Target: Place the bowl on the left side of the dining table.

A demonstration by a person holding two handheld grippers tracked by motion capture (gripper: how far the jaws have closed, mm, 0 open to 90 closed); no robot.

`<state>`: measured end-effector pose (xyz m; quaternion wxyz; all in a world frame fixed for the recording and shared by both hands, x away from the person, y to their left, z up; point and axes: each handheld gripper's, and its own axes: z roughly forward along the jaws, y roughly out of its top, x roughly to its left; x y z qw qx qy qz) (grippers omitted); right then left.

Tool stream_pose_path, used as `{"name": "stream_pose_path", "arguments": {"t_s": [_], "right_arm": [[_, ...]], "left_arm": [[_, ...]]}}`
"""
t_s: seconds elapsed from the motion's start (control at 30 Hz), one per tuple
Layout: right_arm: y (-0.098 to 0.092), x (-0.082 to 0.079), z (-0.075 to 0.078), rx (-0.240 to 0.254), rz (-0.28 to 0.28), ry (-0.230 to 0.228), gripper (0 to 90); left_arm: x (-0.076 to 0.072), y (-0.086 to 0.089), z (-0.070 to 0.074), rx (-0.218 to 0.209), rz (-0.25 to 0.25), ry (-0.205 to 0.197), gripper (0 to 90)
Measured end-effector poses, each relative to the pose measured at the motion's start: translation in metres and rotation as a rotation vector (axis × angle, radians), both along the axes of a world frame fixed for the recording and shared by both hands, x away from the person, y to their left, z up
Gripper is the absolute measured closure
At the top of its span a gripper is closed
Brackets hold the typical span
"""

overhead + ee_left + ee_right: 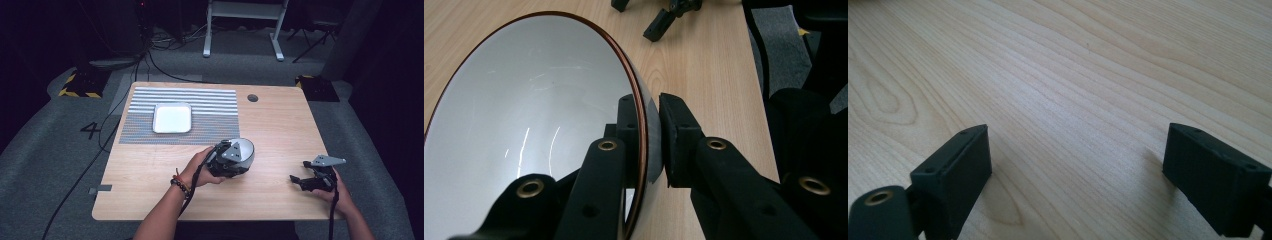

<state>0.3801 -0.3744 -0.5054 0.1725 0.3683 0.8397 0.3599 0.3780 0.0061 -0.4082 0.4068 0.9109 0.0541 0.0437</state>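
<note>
Two grippers working at the table (150, 170), one clamping a bowl's rim.
Left gripper (651, 132) is pinching the white bowl (539, 110) near the middle of the front edge; right gripper (1075, 165) is gaping empty by the right edge. Such a thin rim grip is risking the tilted bowl slipping or swinging free.
</note>
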Motion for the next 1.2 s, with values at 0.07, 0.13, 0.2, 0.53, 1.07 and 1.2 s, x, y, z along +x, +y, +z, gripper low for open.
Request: {"name": "stream_pose_path", "arguments": {"t_s": [0.07, 0.13, 0.2, 0.53, 1.07, 1.2], "right_arm": [[0.0, 0.0, 0.0, 0.0, 0.0, 0.0, 12.1], [0.0, 0.0, 0.0, 0.0, 0.0, 0.0, 12.1], [0.0, 0.0, 0.0, 0.001, 0.0, 0.001, 12.1], [0.0, 0.0, 0.0, 0.0, 0.0, 0.0, 12.1], [0.0, 0.0, 0.0, 0.0, 0.0, 0.0, 12.1], [0.0, 0.0, 0.0, 0.0, 0.0, 0.001, 12.1]], "left_arm": [[0.0, 0.001, 0.001, 0.001, 0.002, 0.003, 80.1], [0.0, 0.001, 0.003, 0.0, -0.002, -0.005, 80.2], [0.0, 0.002, 0.005, -0.005, 0.004, -0.005, 80.2], [-0.003, 0.004, 0.012, -0.016, 0.002, -0.024, 80.2], [-0.006, 0.025, 0.027, -0.074, 0.052, -0.047, 80.3], [-0.006, 0.03, 0.031, -0.087, 0.065, -0.06, 80.3]]}}
